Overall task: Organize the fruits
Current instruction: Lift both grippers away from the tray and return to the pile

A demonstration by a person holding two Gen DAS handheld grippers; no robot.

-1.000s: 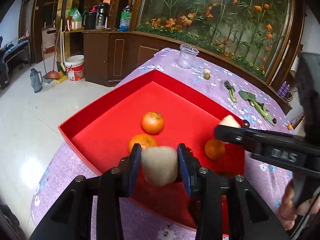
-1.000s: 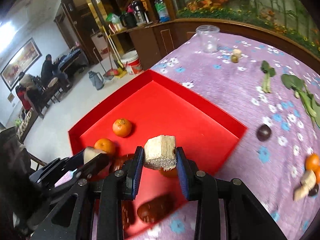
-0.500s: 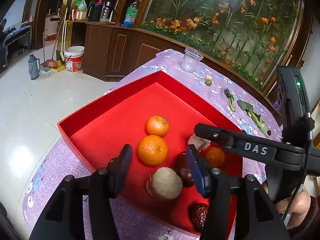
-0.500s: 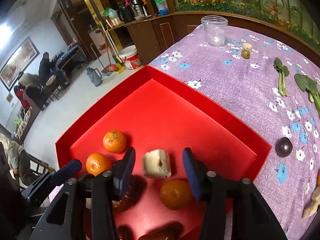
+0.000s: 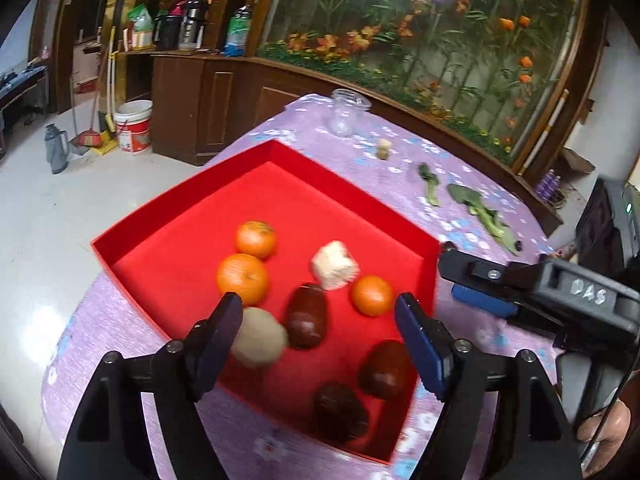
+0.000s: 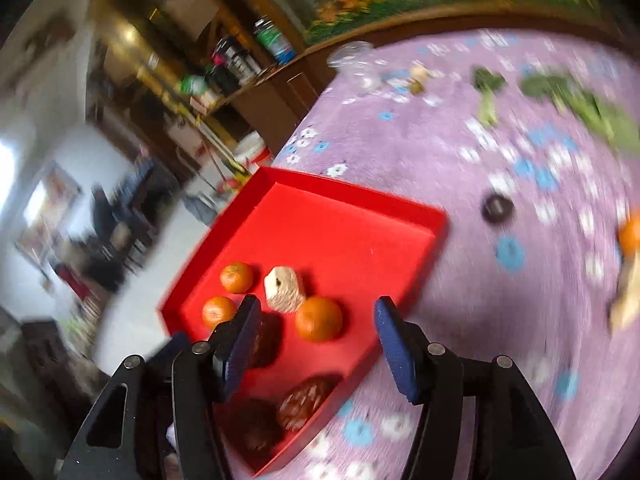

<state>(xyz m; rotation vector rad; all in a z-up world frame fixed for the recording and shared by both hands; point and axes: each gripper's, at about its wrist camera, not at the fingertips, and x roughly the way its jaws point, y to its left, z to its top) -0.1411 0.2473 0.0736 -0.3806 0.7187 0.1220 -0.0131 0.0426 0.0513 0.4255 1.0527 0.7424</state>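
You'll see a clear glass jar point(image 5: 346, 115) on the floral purple tablecloth point(image 5: 404, 196), leafy greens point(image 5: 478, 208) lying further along — and a white bucket point(image 5: 133, 125) down on the floor.

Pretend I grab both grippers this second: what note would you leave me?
Left gripper: open, empty, above the red tray.
Right gripper: open, empty, over the tray's edge.
In the tray: three oranges, a pale cut chunk, a tan round fruit, three dark fruits.
Left to collect from the purple cloth: a dark round fruit, another orange and pale pieces at the right edge.
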